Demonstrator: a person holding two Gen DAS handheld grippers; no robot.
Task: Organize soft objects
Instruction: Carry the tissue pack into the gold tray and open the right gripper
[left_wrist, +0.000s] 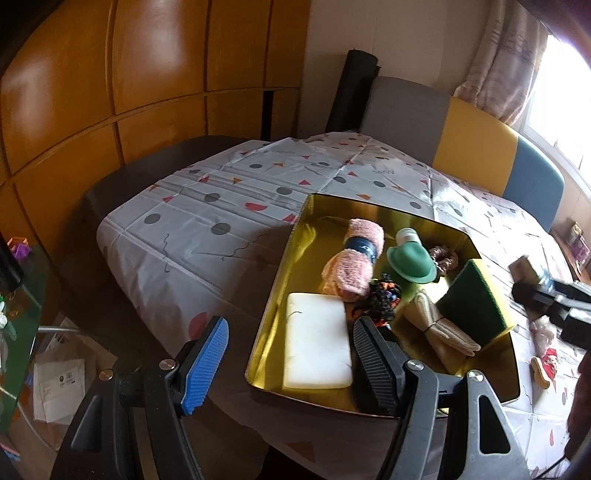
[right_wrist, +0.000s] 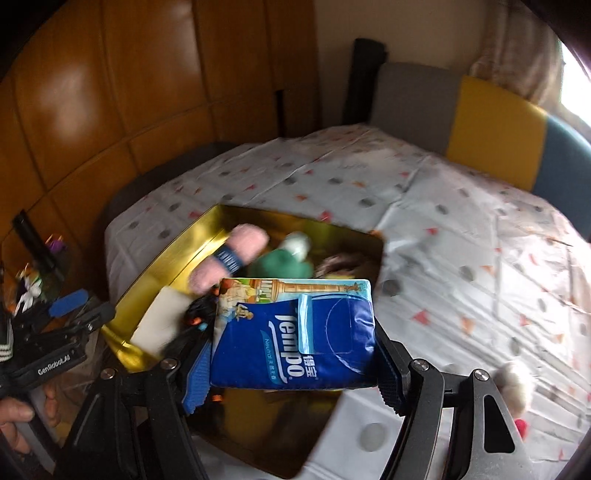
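A gold tray sits on the patterned tablecloth and holds a white foam pad, a rolled pink towel, a green hat toy, a green-and-yellow sponge, folded beige cloth and a dark braided cord. My left gripper stands open at the tray's near left corner, empty. My right gripper is shut on a blue Tempo tissue pack, held above the tray's near right part. The view is blurred.
A small plush toy lies on the cloth right of the tray; the same fuzzy toy shows in the right wrist view. A hand holds the left gripper. A multicoloured chair back stands behind the table.
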